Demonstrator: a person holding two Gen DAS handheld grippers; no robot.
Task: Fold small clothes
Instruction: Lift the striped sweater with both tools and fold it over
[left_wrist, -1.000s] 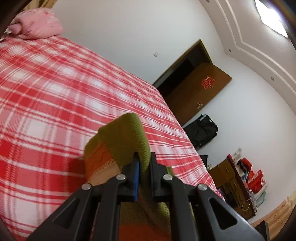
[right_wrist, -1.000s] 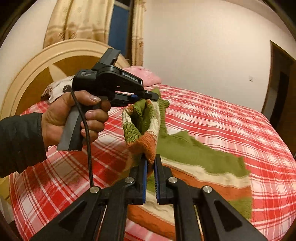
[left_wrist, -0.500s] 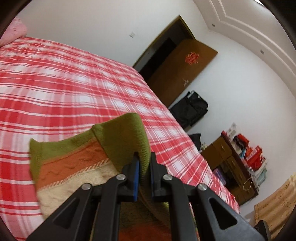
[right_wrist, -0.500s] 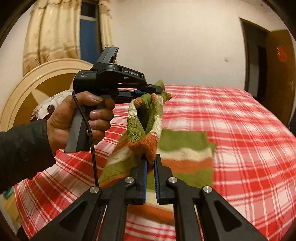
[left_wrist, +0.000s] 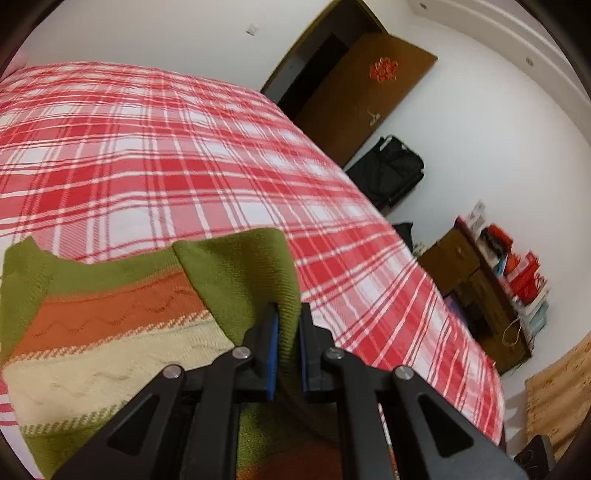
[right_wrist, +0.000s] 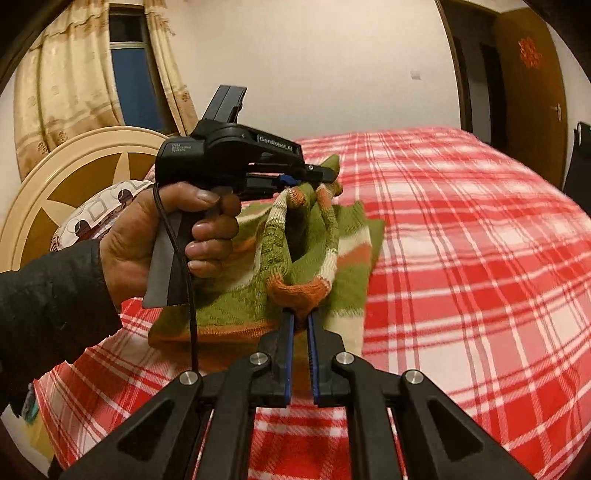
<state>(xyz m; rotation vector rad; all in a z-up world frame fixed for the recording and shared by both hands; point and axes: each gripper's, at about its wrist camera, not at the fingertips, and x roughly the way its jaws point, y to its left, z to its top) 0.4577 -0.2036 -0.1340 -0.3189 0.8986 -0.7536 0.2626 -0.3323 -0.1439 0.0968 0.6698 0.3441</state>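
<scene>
A small knitted sweater (right_wrist: 343, 258) with green, orange and cream stripes lies partly on the red plaid bed (right_wrist: 461, 229). My right gripper (right_wrist: 300, 317) is shut on an orange edge of it. My left gripper (left_wrist: 286, 314) is shut on a green fold of the sweater (left_wrist: 240, 269). In the right wrist view the left gripper (right_wrist: 317, 177) holds its edge lifted above the bed, with a loop of sweater hanging between the two grippers. The rest of the sweater lies flat beneath.
A round cream and brown headboard (right_wrist: 74, 173) and patterned pillow (right_wrist: 99, 214) stand behind the hand. A brown door (left_wrist: 362, 92), black suitcase (left_wrist: 388, 173) and cluttered wooden cabinet (left_wrist: 480, 288) line the wall beyond the bed's far edge.
Both grippers have carried the held sweater edges across the bed, away from the headboard. The body of the sweater has doubled over and lies shorter beneath them.
</scene>
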